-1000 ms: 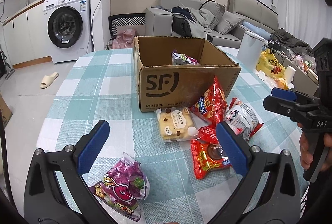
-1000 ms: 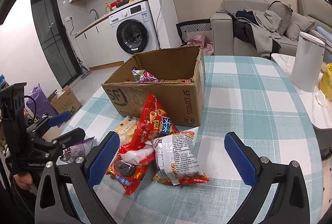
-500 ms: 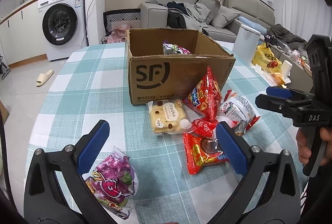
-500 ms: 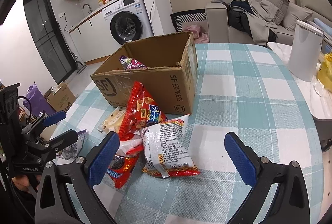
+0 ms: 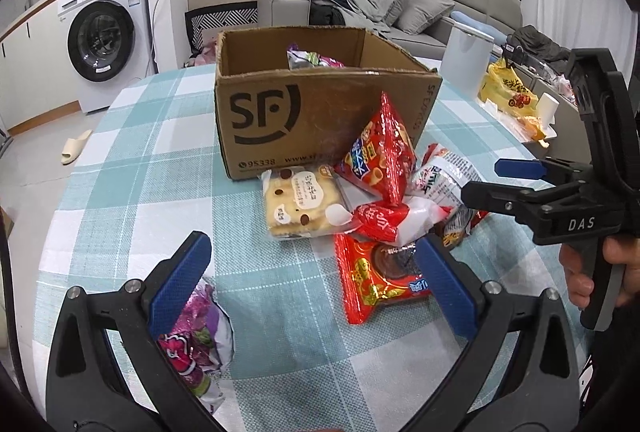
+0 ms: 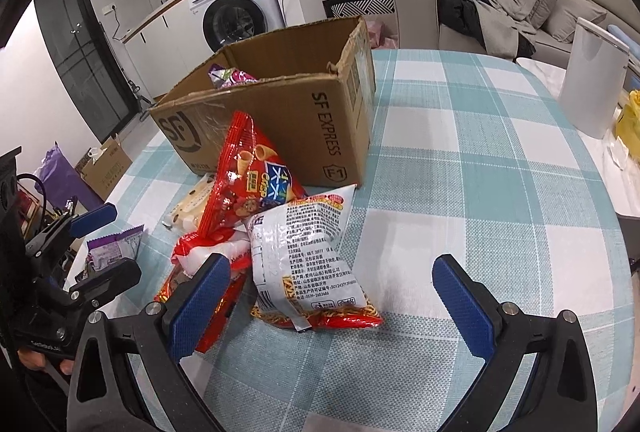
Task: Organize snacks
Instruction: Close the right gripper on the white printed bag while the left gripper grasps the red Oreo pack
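An open cardboard SF box (image 5: 280, 112) stands on the checked table, with a purple packet (image 5: 310, 58) inside. In front of it lie a biscuit pack (image 5: 298, 202), a red crisp bag (image 5: 380, 152) leaning on the box, a white-and-red noodle bag (image 6: 308, 252) and a red chocolate-pie pack (image 5: 378, 280). A purple candy bag (image 5: 192, 344) lies under my left gripper's left finger. My left gripper (image 5: 310, 280) is open and empty above the table. My right gripper (image 6: 332, 304) is open and empty, close over the noodle bag.
A white bin (image 6: 592, 80) stands at the table's right edge. A yellow bag (image 5: 508, 92) lies on a side surface. A washing machine (image 5: 104, 32) and a sofa (image 5: 360, 8) are behind the table.
Both grippers have moved forward and down toward the snack pile. The right gripper now hovers over the noodle bag. Both stay open.
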A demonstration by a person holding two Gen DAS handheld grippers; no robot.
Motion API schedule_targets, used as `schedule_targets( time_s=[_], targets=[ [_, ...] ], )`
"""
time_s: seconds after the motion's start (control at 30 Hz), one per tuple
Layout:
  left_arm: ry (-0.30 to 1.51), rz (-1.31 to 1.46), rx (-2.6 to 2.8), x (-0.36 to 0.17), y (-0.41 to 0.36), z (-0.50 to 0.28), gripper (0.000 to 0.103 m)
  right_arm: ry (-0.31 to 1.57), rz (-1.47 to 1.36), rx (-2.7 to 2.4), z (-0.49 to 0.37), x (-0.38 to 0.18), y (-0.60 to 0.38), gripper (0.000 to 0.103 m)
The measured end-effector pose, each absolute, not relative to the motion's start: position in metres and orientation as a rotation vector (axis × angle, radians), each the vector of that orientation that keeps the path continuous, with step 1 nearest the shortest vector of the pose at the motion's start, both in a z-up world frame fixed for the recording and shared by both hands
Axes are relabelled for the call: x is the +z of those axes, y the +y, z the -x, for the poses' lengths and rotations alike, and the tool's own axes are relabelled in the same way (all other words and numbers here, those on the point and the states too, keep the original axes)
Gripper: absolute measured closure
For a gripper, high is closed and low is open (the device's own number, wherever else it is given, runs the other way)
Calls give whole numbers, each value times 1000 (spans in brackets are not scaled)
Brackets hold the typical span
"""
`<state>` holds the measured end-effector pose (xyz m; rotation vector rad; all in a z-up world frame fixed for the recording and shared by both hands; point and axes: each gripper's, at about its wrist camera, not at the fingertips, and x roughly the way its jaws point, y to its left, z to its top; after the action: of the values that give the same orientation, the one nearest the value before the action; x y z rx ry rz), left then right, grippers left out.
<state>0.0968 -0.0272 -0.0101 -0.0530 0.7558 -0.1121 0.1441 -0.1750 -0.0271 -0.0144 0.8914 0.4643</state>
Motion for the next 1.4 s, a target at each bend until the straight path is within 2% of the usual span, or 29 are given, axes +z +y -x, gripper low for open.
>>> schedule_targets(
  time_s=[0.53,0.6,0.67,1.03,1.2,1.33,1.4],
  targets=[
    [784,32,-149,-24,-42,-99,1,937,-3,473,-152,-47,-171,2],
    [788,29,-154,-26,-44,-99,1,940,-8,473,-153,-48,-171,5],
    [789,25,-158,-27,-46,-99,1,949,-8,476,-154,-51,-170,13],
    [773,22,-181,-25,-53,-92,1,938,6,526,-152,-51,-163,35],
    [757,26,-191,-22,-52,-89,1,932,16,532,-149,-50,-164,40],
    [766,17,-200,-23,-55,-90,1,938,-6,536,-149,-49,-167,48],
    [768,14,-207,-24,-57,-89,1,939,-8,531,-148,-47,-170,49]
  ],
)
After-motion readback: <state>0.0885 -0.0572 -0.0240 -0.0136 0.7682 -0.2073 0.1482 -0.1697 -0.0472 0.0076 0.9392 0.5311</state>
